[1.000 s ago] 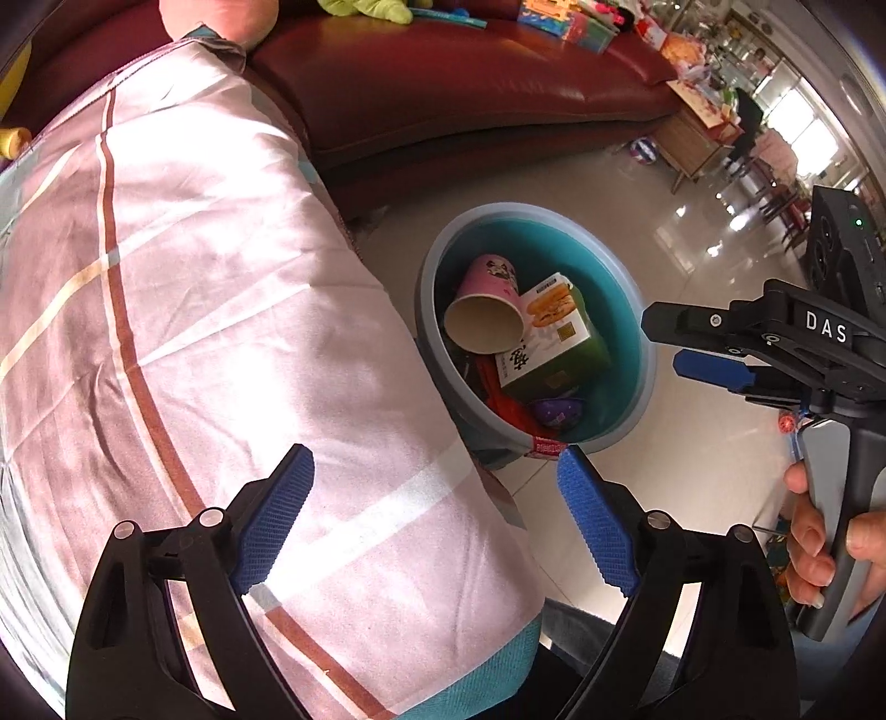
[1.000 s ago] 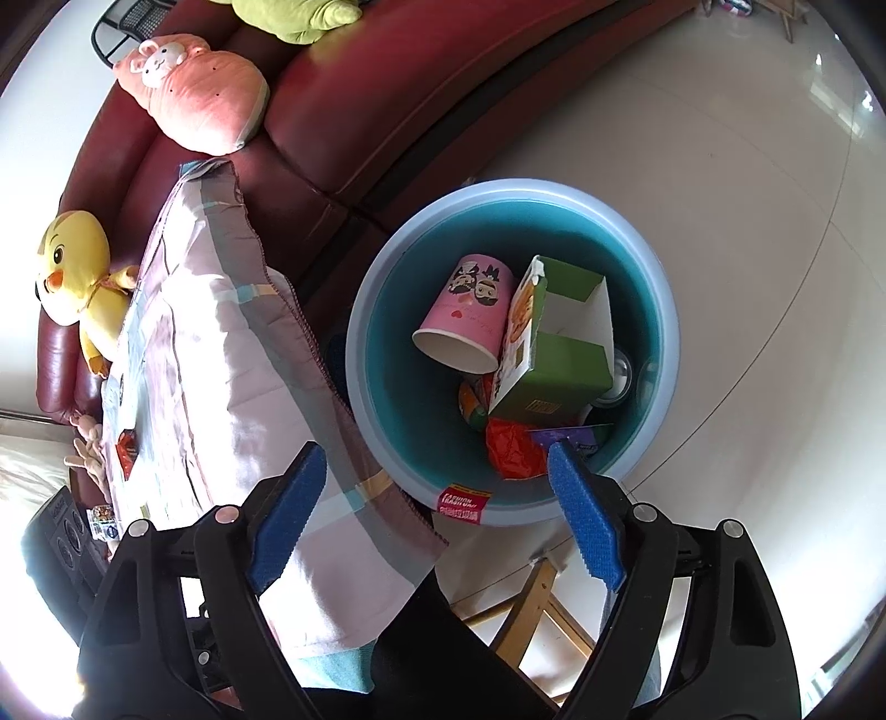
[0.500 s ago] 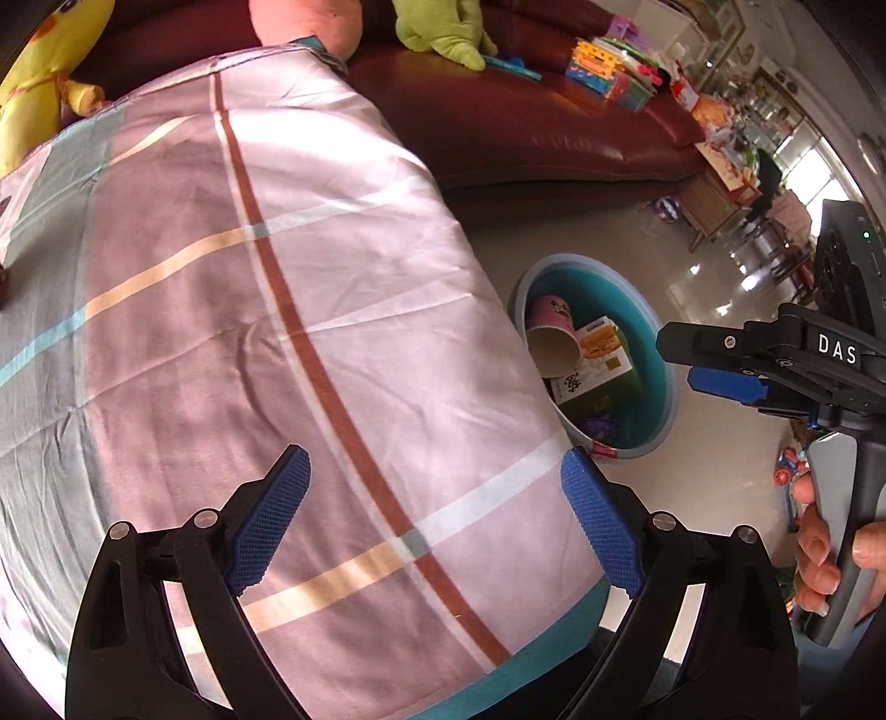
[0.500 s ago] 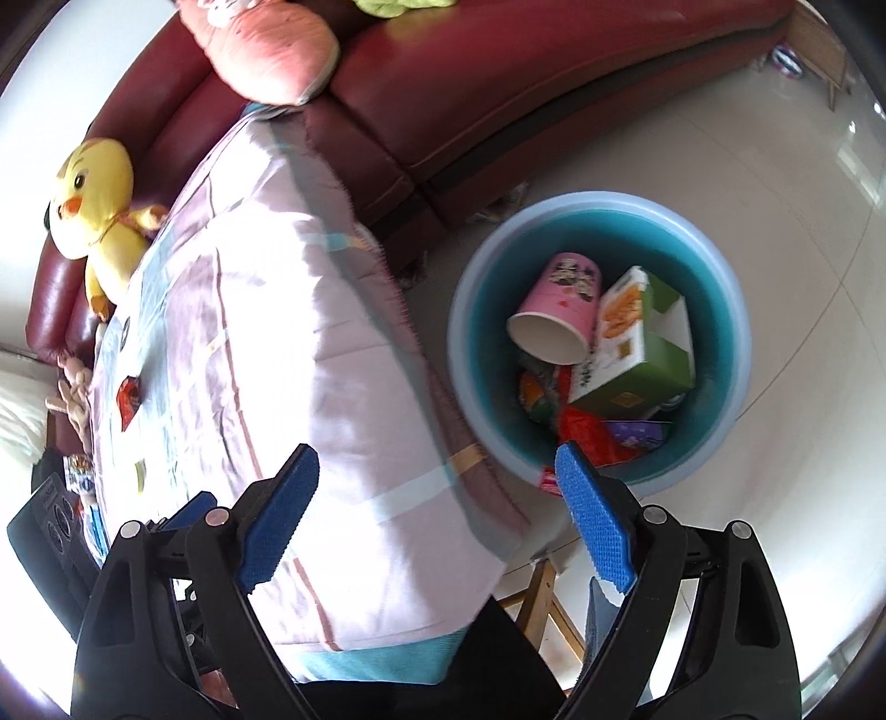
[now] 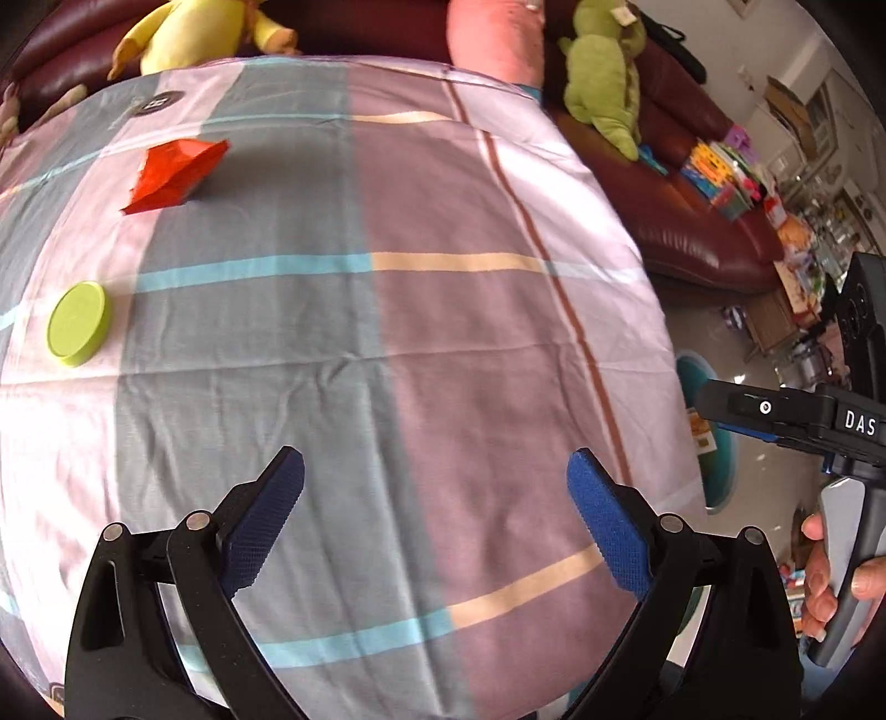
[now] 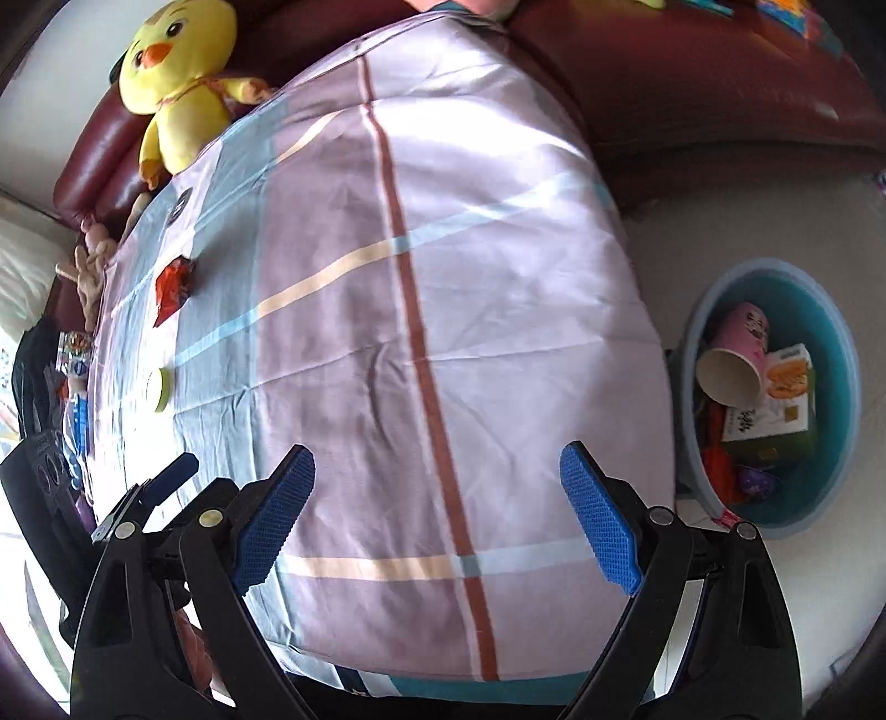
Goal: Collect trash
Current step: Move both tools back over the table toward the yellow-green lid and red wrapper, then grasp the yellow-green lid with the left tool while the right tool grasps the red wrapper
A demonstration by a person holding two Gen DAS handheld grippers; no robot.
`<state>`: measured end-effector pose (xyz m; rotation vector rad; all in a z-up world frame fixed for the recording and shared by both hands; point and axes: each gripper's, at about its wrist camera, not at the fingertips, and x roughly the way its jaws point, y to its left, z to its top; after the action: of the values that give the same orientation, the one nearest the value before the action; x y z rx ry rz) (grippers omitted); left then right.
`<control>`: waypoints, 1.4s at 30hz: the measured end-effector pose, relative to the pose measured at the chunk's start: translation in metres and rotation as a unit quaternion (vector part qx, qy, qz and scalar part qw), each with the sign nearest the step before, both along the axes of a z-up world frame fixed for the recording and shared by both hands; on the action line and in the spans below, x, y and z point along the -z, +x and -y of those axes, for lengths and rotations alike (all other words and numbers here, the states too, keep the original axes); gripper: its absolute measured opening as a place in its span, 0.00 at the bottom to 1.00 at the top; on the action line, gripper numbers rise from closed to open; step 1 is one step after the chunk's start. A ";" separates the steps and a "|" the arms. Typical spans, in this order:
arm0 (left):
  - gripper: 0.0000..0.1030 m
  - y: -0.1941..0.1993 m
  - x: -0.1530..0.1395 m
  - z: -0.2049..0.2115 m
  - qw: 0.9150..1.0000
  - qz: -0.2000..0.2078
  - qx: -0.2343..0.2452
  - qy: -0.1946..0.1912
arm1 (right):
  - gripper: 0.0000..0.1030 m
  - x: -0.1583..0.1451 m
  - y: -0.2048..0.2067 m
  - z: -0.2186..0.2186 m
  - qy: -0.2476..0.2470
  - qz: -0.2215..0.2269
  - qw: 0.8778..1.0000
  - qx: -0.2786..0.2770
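A crumpled red wrapper point(image 5: 174, 173) and a green round lid point(image 5: 77, 323) lie on the left of the table, which a striped pink and grey cloth point(image 5: 387, 332) covers. My left gripper point(image 5: 434, 518) hovers over the cloth's near part, its jaws opening with nothing between them. My right gripper point(image 6: 437, 512) hangs over the same table, jaws opening and empty; the wrapper point(image 6: 173, 288) and lid point(image 6: 160, 389) show far to its left. A blue bin point(image 6: 847, 421) on the floor at the right holds a pink paper cup point(image 6: 736, 354), a green carton point(image 6: 775, 404) and other scraps.
A dark red sofa point(image 5: 692, 221) curves behind the table with a yellow plush chick point(image 6: 177, 83), a pink cushion point(image 5: 493, 33) and a green plush toy point(image 5: 603, 83). Toys and boxes point(image 5: 725, 177) sit further along it. A hand point(image 5: 825, 576) holds the right gripper's handle.
Both grippers swung left from above the bin to over the table. The wrapper and lid have come into the left view, and the bin has slid to the right edge.
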<state>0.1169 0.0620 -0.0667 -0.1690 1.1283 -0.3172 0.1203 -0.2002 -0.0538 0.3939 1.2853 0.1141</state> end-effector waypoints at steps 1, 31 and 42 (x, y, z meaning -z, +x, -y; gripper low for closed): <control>0.93 0.001 0.001 -0.012 1.000 0.001 -0.010 0.004 | 0.84 0.000 0.005 -0.011 -0.003 0.001 1.000 -0.013; 0.54 0.064 0.033 -0.170 0.978 0.067 -0.166 0.111 | 0.84 -0.003 0.158 -0.237 -0.083 0.000 0.970 -0.228; 0.54 0.064 0.028 -0.201 0.975 0.049 -0.213 0.048 | 0.83 -0.002 0.216 -0.314 -0.076 0.037 0.959 -0.272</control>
<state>0.1808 0.2634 -0.0949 -0.3012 0.9780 0.1105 0.3367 0.1134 -0.0515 -0.1041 1.2901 0.4877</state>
